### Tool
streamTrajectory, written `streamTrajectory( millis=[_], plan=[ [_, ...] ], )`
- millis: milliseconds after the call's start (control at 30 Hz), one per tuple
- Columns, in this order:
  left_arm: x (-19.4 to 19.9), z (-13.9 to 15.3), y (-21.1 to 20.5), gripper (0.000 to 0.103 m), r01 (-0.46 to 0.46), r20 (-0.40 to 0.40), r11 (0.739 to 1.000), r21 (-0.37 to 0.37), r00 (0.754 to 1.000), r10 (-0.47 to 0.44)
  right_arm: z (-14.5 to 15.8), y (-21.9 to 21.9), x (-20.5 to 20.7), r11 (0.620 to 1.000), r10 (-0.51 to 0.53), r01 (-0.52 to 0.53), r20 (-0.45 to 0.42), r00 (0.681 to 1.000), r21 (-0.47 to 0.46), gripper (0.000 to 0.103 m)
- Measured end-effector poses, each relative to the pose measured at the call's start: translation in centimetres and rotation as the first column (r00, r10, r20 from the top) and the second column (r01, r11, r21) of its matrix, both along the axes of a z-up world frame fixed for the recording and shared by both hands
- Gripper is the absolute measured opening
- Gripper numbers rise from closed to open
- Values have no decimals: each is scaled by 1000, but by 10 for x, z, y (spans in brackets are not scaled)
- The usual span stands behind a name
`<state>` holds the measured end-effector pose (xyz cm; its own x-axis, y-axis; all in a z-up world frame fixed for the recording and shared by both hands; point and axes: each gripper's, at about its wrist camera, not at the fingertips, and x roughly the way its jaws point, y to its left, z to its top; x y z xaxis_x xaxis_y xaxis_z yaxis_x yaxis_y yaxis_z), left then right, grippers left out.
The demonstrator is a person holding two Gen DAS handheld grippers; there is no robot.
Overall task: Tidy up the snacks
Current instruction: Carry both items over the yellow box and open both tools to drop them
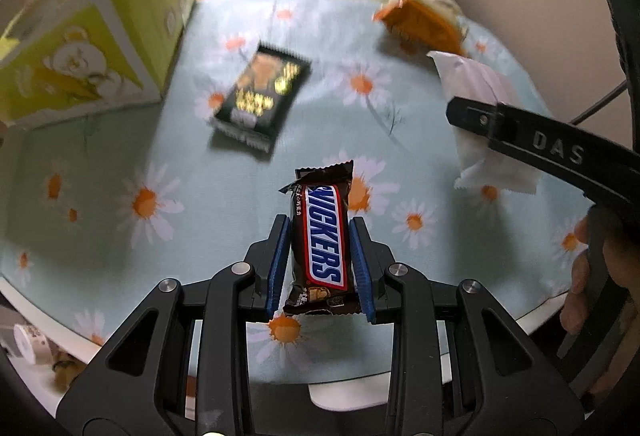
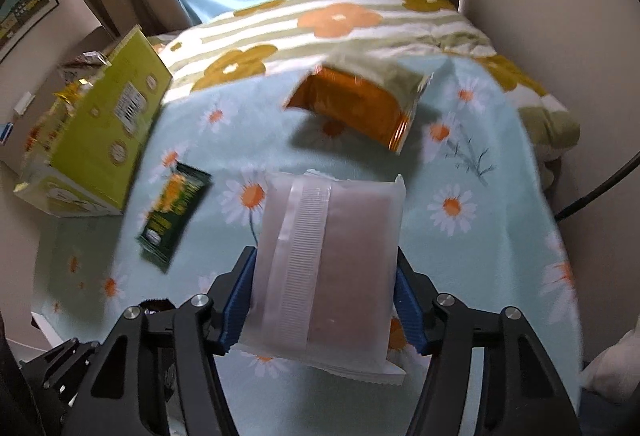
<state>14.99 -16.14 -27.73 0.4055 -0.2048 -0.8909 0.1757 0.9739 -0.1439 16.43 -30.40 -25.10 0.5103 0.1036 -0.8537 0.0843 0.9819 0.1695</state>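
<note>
From the left wrist view, the left tool [image 1: 320, 264] was clamped on a Snickers bar [image 1: 322, 240], its blue pads [image 1: 280, 264] pressing both long sides, the bar pointing away and held clear above the daisy-print tabletop [image 1: 120, 236]. A dark snack packet [image 1: 260, 96] lay flat further off, and near it stood the open green carton [image 1: 100, 36], which I took for the place the snacks were meant to go. An orange packet [image 1: 420, 22] sat near the far edge. The other tool's arm crossed in from the right over a white packet [image 1: 480, 88].

From the right wrist view, the right tool [image 2: 324, 300] was clamped on that white translucent packet [image 2: 328, 264], seam side up, its jaws gripping the two long edges near the packet's near end. The carton [image 2: 96, 140], the dark packet [image 2: 172, 216] and the orange packet [image 2: 356, 104] lay beyond.

The risk, as I saw it: the white packet was soft and held near one end, so it could sag or slip on the way. With both tools loaded and heading for one carton, they could also knock together at its mouth.
</note>
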Motion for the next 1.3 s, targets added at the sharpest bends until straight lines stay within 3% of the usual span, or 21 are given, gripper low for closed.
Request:
streamTrajectory(
  millis=[367,700,1033,1300],
  plan=[
    [7,90,46,27,-95,180,990,-100,977,112,99,22,-3,997,74,-77,163,984,11,59],
    [47,159,151,27,-165,312,978,-126,929,197,159,114,35,980,184,-198,266,946,30,59],
    [117,167,281,27,-226,278,967,-116,927,250,166,225,94,963,245,-266,264,933,48,59],
    [176,127,347,27,-193,127,977,-91,971,203,151,287,134,965,233,-252,210,949,67,59]
  ],
)
